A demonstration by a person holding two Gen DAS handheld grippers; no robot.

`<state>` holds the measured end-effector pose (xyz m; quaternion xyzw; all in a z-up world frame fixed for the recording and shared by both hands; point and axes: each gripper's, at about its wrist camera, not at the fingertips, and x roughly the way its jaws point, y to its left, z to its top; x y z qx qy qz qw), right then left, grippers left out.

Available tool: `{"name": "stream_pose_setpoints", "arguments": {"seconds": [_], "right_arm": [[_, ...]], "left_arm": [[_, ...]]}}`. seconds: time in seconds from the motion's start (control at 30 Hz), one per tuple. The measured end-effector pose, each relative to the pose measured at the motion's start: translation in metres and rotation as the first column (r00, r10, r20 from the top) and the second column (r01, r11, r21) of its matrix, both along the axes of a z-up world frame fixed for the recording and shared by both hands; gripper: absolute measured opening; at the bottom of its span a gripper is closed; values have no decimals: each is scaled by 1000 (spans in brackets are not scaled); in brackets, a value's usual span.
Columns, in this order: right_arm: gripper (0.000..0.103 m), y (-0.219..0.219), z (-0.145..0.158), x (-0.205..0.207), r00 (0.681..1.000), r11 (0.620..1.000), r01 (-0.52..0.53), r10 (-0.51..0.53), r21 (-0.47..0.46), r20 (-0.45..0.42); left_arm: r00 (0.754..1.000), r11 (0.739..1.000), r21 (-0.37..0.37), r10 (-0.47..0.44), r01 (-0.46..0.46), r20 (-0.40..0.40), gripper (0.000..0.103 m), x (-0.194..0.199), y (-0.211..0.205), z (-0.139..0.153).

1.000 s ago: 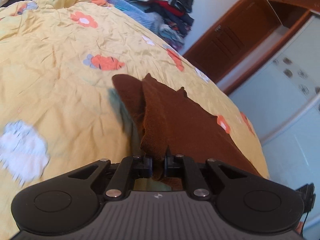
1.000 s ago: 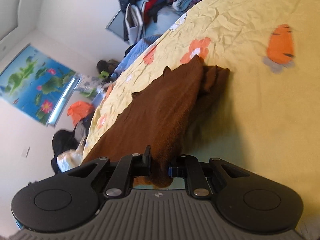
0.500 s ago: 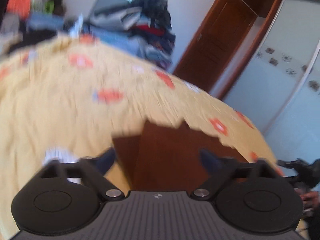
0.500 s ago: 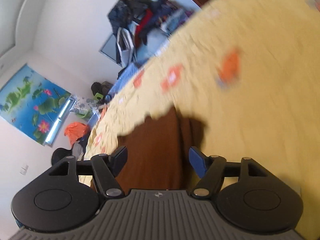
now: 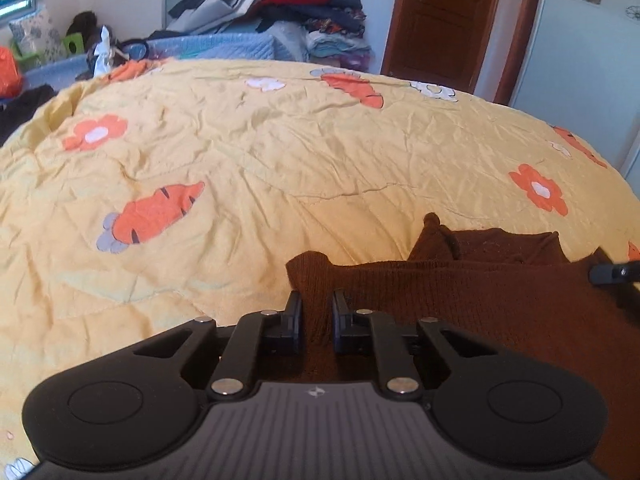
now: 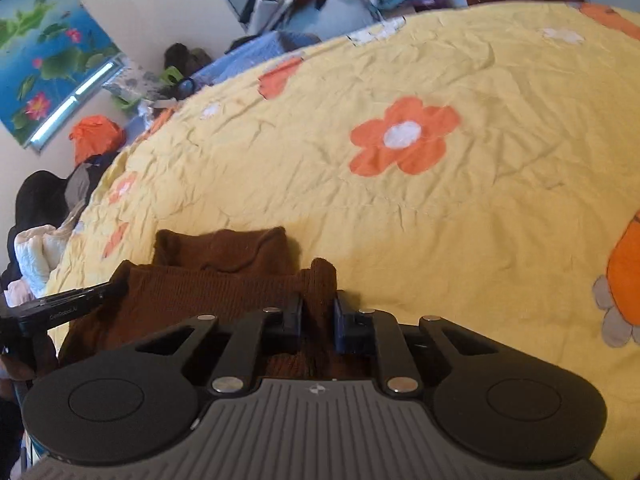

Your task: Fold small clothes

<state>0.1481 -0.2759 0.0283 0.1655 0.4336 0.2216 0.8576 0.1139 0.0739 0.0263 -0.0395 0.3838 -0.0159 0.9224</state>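
Where half a second ago both tongs stood spread over the cloth, each is now closed on a fresh corner, so the next fold looks ready to begin.

Yellow bedspread (image 5: 280,152): carrot and flower print, crumpled; stretches ahead of both tongs and carries the garment.

Brown knit garment (image 5: 500,300): lies flat on the bedspread, spanning from one tong to the other, its near edge taut between them; a smaller folded part lies just beyond that edge. One second ago it hung bunched from both grips.

Left gripper (image 5: 316,314): clamped on the garment's left corner, a tuft standing between the fingers.

Right gripper (image 6: 318,314): clamped likewise on the right corner; the cloth seems thickly pinched, though the knit hides how deep.
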Motion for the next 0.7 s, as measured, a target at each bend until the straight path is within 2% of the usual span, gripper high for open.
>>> {"name": "stream_pose_setpoints", "arguments": {"seconds": [0.1,0.17,0.23,0.27,0.37,0.5,0.57,0.7], "right_arm": [[20,-23,17,-8,995,995,61,-67,75,72],[20,-37,14,-4,991,985,109,-119,132,64],[19,-35,-3,2,992,990,120,-121,74,20],[14,-30,-13,4,994,993,111,-112,48,12],[16,-33,-17,2,991,986,131,-133,98,8],[16,-35,-18,0,990,985,136,-137,103,5],[17,-33,-12,-4,990,985,134,-137,111,22],[16,-39,20,-12,984,973,128,-148,192,96]], "left_arm": [[1000,1000,16,-13,13,4,13,1,3,-2],[1000,1000,8,-6,6,2,13,3,4,-5],[1000,1000,6,2,-2,6,13,4,3,-7],[1000,1000,4,4,-4,7,13,4,3,-7],[1000,1000,4,1,-1,8,13,4,3,-7],[1000,1000,1,9,-9,9,13,3,3,-4],[999,1000,-23,12,-12,33,13,-4,4,6],[995,998,-66,-9,16,103,13,-16,9,35]]}}
